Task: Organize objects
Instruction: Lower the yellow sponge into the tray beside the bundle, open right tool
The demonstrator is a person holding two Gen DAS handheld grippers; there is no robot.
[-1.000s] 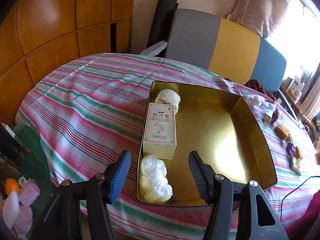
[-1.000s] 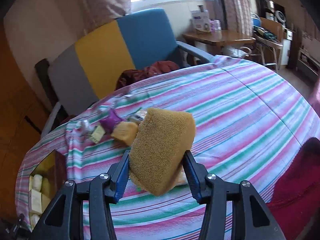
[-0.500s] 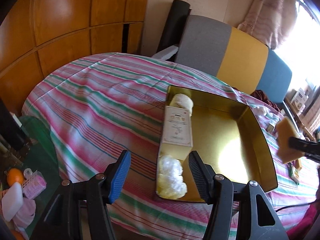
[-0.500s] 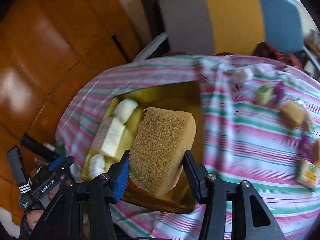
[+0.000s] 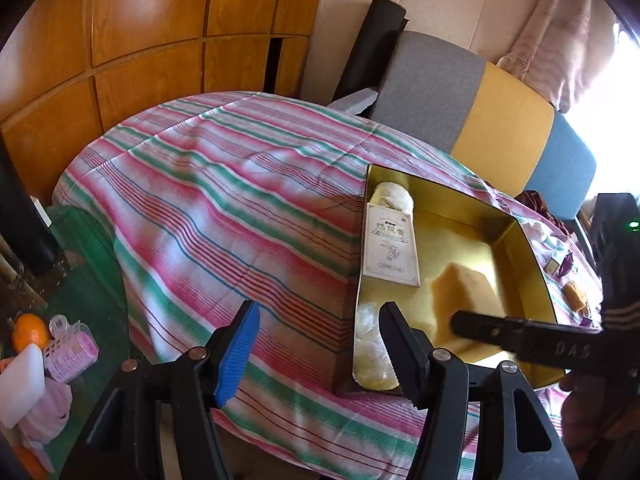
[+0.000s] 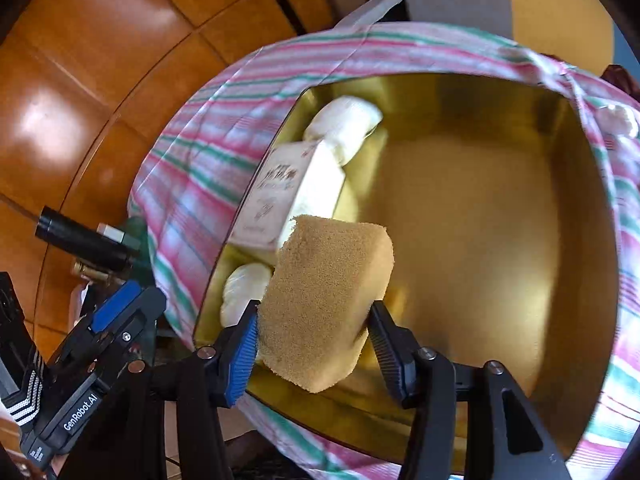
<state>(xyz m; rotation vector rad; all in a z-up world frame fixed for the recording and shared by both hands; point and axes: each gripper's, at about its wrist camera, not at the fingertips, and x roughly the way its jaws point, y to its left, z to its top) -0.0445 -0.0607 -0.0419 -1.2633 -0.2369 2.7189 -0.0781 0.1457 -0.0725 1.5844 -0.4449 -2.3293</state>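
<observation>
Right gripper (image 6: 312, 344): it holds the tan sponge (image 6: 326, 304) between its jaws; both pads touch the sponge's sides, and the jaws have just been opening a little with the sponge between them.
Sponge, place: it hangs tilted over the near part of the gold tin (image 6: 592, 216), beside the white box (image 6: 288, 196). A second ago it was out over the striped tablecloth (image 6: 188, 184), with a blue and yellow chair behind it; half a second ago it was just at the tin's edge.
Left gripper (image 5: 316, 344): its jaws stand partly apart with nothing between them, over the tablecloth at the tin's near left corner; they have just been opening slightly.
Left view, change: the right gripper's dark arm now reaches across the tin from the right with the sponge; a second ago neither was in that view.
Tin, contents: along its left wall lie a rolled white cloth (image 5: 392, 198), the white box and a crinkled plastic bundle (image 5: 370, 354), in the same row as before.
Outside the tin: small packets and another tan sponge piece (image 5: 575, 295) lie on the cloth to its right.
</observation>
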